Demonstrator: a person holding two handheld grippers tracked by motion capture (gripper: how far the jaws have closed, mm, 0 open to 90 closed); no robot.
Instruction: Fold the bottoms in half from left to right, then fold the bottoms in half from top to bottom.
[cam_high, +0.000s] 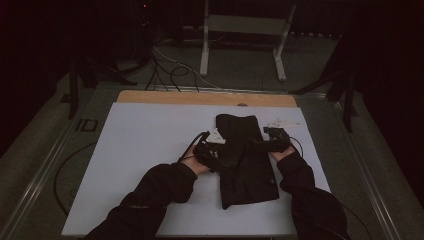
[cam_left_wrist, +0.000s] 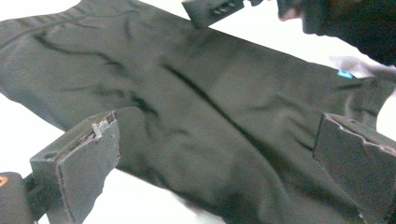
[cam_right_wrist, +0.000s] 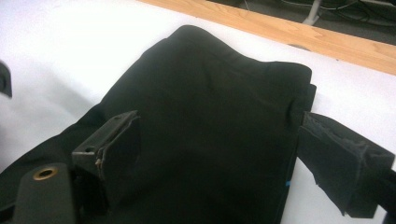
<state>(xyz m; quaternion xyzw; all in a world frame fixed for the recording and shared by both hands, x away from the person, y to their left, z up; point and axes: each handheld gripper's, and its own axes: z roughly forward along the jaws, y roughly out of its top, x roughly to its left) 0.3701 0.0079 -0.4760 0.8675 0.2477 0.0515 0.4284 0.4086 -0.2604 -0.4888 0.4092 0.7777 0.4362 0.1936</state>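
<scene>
Black garment between two open grippers

Black garment (cam_high: 246, 160) lies folded flat on white table (cam_high: 140, 150). Left gripper (cam_left_wrist: 215, 163) jaws spread wide, cloth spans the gap between them and runs beyond both. Right gripper (cam_right_wrist: 233, 154) jaws also wide; folded top edge sits ahead of them, the right jaw just off the cloth's side edge. Neither one pinches fabric.

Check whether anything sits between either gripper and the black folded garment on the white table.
Nothing visible does. The left gripper has its jaws open directly over the black folded fabric garment, and the right gripper is open over its far end, with bare cloth between the jaws. The white table around it holds no obstacle.
</scene>
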